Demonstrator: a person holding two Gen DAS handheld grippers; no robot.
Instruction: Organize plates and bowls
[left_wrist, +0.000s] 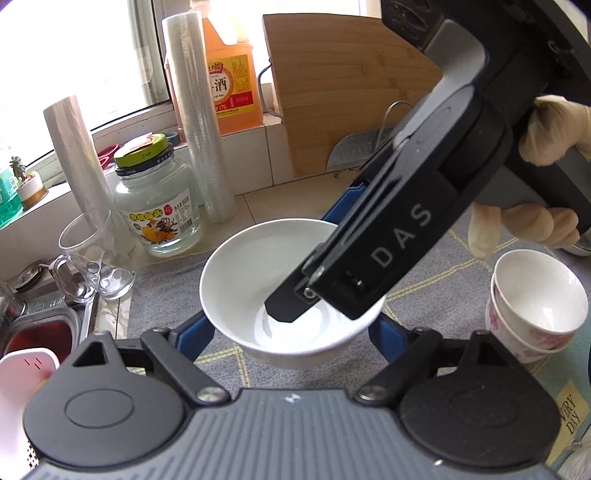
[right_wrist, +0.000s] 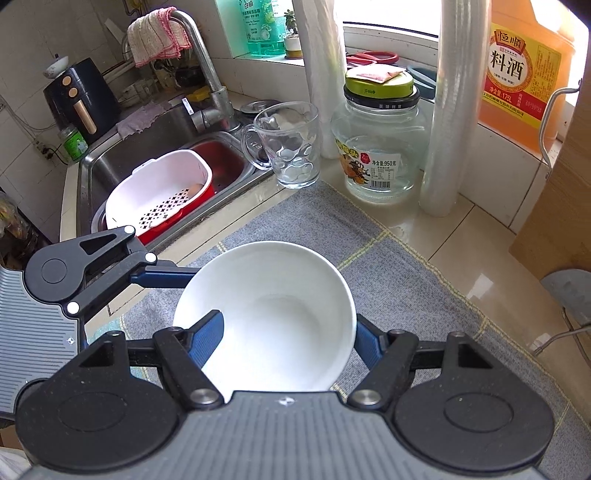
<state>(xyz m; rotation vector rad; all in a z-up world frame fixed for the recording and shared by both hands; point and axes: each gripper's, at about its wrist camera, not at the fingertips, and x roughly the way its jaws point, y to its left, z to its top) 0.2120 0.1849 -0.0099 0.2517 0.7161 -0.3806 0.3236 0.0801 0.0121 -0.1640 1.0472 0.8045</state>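
A plain white bowl (left_wrist: 258, 266) hangs just above the grey mat (left_wrist: 166, 295). My left gripper (left_wrist: 291, 326) clasps it from both sides, its blue fingers (left_wrist: 194, 330) against the outer wall. From the upper right my right gripper (left_wrist: 314, 258) pinches the bowl's far wall, with one finger inside and one behind the rim. The right wrist view shows the same bowl (right_wrist: 280, 314) in my right gripper (right_wrist: 288, 334), with the left finger inside and the right finger outside. Two stacked flowered cups (left_wrist: 535, 306) stand at the right.
A glass mug (right_wrist: 291, 147), a lidded jar (right_wrist: 380, 147), tall cup sleeves (right_wrist: 450, 110) and a cooking-wine jug (right_wrist: 524, 74) line the back. A cutting board (left_wrist: 351, 92) leans on the wall. The sink (right_wrist: 122, 162) at the left holds a white colander (right_wrist: 159, 192).
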